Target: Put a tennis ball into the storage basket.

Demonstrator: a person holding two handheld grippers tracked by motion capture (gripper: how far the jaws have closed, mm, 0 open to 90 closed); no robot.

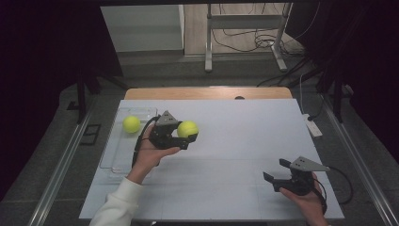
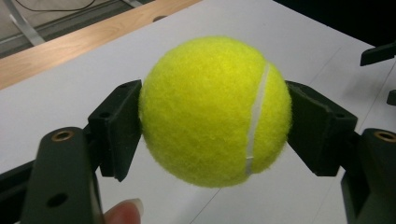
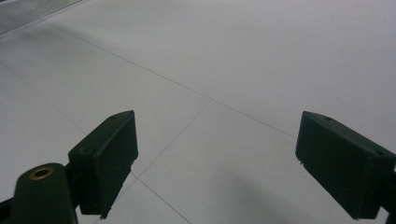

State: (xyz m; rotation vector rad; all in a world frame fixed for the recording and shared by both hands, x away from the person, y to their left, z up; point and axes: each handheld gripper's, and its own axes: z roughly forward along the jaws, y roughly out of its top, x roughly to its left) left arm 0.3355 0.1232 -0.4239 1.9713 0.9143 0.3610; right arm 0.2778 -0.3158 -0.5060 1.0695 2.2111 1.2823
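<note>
Between the two black jaws of the left claw (image 1: 184, 136) a yellow tennis ball (image 2: 215, 111) is clamped, held above the white counter (image 1: 235, 141) just right of a clear tray (image 1: 113, 155). A second tennis ball (image 1: 131, 124) lies in the far end of that tray. The right claw (image 1: 277, 172) is held low over the counter's near right corner, well apart from both balls, its jaws spread wide with nothing between them.

The held ball is judged to be light and springy — its felt nap should give the pads good friction, so a slip looks unlikely, and nothing about it seems fragile. The grip is taken across the widest part, pads on opposite sides, which is where a sphere is best held; a hold nearer the top or bottom would likely squeeze it out.

Whether the ball is clear of the counter or brushing it cannot be told for certain from the high view. The tray's transparent walls are hard to trace — only faint edges show. Part of the ball's far side is hidden by the claw's grey plate.
</note>
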